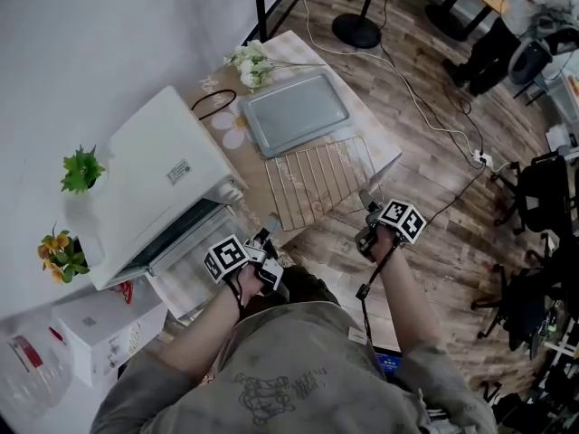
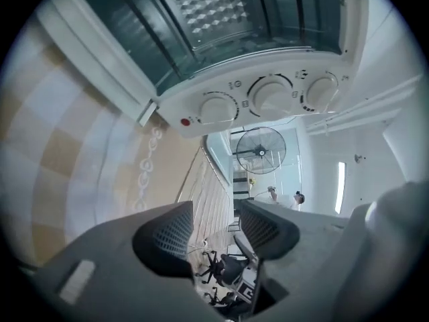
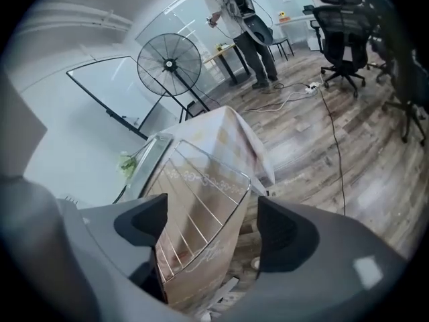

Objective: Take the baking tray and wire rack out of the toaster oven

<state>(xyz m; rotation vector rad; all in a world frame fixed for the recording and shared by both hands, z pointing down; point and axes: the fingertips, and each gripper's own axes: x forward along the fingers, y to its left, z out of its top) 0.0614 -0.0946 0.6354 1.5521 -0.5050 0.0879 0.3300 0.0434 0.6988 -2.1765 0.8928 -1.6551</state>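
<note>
The grey baking tray (image 1: pixel 294 113) lies flat on the checked tablecloth, right of the white toaster oven (image 1: pixel 149 183). The wire rack (image 1: pixel 318 184) lies on the cloth just in front of the tray, its near corner at the table's edge. My right gripper (image 1: pixel 369 206) hovers by that corner, open; in the right gripper view (image 3: pixel 211 223) the wire rack (image 3: pixel 201 200) shows beyond the wide jaws, untouched. My left gripper (image 1: pixel 269 233) is open and empty near the oven's front. Past the left gripper (image 2: pixel 214 220) I see the oven's knobs (image 2: pixel 268 96) and glass door (image 2: pixel 214 19).
White flowers (image 1: pixel 251 63) lie behind the tray, and small potted plants (image 1: pixel 81 168) stand left of the oven. A white box (image 1: pixel 104 328) sits at the near left. Cables (image 1: pixel 425 107) cross the wooden floor; office chairs (image 1: pixel 543 197) and a fan base (image 1: pixel 355 31) stand to the right.
</note>
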